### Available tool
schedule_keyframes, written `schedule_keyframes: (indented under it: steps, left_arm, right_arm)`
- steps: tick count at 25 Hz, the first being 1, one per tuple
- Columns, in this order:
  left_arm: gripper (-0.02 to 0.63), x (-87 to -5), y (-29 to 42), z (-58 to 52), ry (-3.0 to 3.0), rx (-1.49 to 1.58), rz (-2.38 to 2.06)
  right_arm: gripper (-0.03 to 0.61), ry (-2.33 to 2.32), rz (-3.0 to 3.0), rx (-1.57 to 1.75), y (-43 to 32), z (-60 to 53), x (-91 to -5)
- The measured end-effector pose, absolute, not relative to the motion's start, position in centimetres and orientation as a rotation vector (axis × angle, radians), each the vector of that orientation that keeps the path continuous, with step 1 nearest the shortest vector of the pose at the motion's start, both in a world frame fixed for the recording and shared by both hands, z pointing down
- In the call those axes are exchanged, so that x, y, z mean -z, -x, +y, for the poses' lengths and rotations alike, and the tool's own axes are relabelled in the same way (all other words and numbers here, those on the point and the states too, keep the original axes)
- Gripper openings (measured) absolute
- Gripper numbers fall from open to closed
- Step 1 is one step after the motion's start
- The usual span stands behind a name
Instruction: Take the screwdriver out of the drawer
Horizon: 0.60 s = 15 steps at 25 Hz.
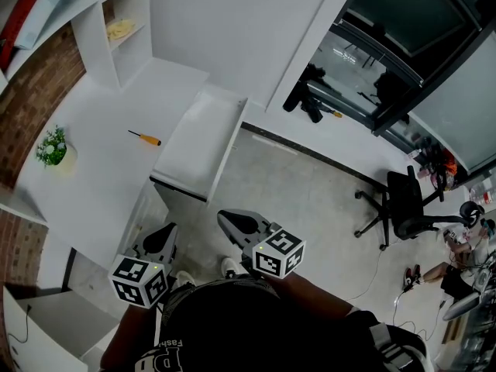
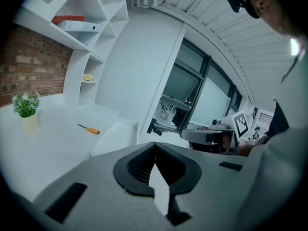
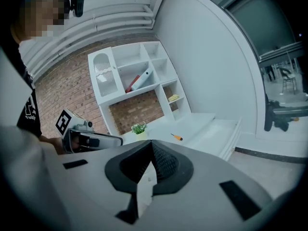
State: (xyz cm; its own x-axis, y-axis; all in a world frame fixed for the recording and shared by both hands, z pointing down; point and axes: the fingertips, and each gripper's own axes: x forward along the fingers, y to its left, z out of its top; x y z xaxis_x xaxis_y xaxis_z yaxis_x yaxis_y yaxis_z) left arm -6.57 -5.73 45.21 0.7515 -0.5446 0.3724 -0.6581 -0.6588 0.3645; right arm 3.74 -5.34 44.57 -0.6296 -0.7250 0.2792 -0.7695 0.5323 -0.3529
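An orange-handled screwdriver lies on the white desk top, out in the open; it also shows as the small screwdriver in the left gripper view and the screwdriver in the right gripper view. To its right a white drawer-like slab juts from the desk. My left gripper and right gripper are held close to my body, well short of the desk. Both are shut with nothing between the jaws, seen at the left gripper and the right gripper.
A small potted plant stands at the desk's left end. White shelves rise at the back. A black office chair and black equipment stand on the grey floor to the right.
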Motion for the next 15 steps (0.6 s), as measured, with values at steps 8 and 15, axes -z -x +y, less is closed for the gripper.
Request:
schedule_keyframes:
  steps: [8, 15]
  left_arm:
    - [0.015, -44.76, 6.64, -5.74, -2.482, -0.301, -0.914]
    - [0.015, -44.97, 6.58, -5.01, -2.486, -0.312, -0.899]
  right_arm:
    - [0.005, -1.288, -2.658, -0.69, -3.61, -5.08, -44.74]
    - [0.005, -1.262, -2.665, -0.715, -3.03, -4.81, -44.88]
